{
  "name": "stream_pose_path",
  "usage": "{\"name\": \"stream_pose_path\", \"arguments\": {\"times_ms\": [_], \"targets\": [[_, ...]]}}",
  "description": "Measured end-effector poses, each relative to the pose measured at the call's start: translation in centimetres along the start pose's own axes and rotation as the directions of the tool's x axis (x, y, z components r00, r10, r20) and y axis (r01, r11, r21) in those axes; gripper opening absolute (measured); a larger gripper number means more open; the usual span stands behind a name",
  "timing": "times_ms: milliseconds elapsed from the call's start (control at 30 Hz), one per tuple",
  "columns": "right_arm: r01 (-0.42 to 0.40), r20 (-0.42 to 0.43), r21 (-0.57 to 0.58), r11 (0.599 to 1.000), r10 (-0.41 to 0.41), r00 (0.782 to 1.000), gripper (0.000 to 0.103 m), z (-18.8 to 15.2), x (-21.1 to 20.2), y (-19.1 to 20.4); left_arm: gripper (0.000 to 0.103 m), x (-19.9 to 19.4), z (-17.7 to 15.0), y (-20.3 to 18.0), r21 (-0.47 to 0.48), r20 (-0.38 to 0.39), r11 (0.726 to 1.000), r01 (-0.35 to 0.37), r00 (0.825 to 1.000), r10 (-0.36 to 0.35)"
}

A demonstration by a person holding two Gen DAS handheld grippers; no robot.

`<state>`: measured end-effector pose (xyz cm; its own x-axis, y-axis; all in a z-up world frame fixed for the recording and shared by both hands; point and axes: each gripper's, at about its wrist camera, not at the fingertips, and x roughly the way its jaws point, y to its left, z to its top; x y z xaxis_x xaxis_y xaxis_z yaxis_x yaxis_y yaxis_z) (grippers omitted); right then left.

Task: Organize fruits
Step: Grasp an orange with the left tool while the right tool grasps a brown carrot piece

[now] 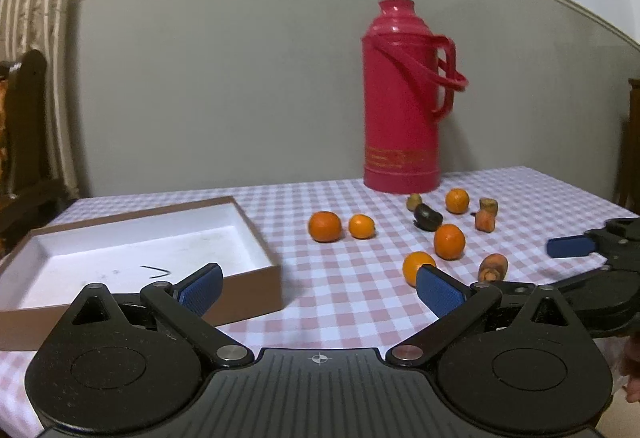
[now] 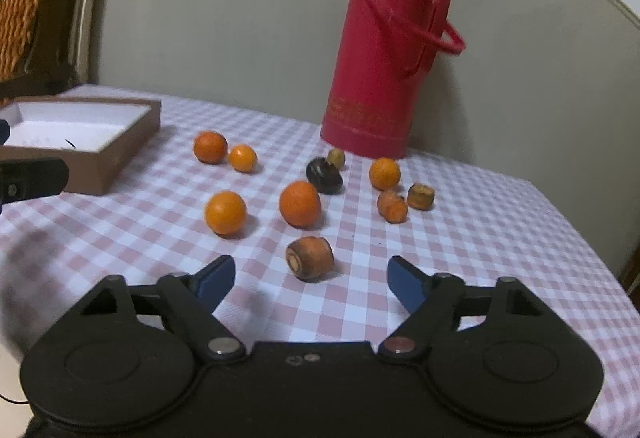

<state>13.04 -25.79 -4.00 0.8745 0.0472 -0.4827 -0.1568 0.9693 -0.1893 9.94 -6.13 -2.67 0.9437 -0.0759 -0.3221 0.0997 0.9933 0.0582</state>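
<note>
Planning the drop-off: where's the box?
In the left wrist view, the brown box sits on the checked tablecloth, left of the oranges.

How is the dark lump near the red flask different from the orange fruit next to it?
The dark lump is almost black and squat; the orange fruit is bright orange and round. The dark lump looks shrivelled and irregular, while the orange fruit looks smooth and larger. Both lie loose on the checked tablecloth, outside the box.
</note>
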Motion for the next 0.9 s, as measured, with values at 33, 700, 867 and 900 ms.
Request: {"name": "stream_pose_path", "arguments": {"times_ms": [33,700,867,900], "targets": [[-0.005,-0.006,0.002,1.000,0.005,1.000,0.070,0.0,0.6,-0.1,0.103,0.6,0.0,-0.3,-0.001,-0.005,1.000,0.005,1.000,-0.005],[-0.040,-0.078,0.062,0.997,0.045,0.996,0.024,0.2,4.9,-4.5,0.076,11.3,0.2,-7.6,0.001,-0.262,0.991,0.134,0.957,-0.129],[-0.020,-0.087,0.057,0.998,0.025,0.996,0.022,1.0,5.6,-4.6,0.057,12.2,0.9,-8.1,-0.010,-0.273,0.993,0.121,0.955,-0.119],[-0.025,-0.092,0.056,0.998,0.030,0.995,0.025,1.2,5.8,-4.7,0.056,12.5,0.9,-8.2,-0.013,-0.282,0.992,0.124,0.951,-0.122]]}}
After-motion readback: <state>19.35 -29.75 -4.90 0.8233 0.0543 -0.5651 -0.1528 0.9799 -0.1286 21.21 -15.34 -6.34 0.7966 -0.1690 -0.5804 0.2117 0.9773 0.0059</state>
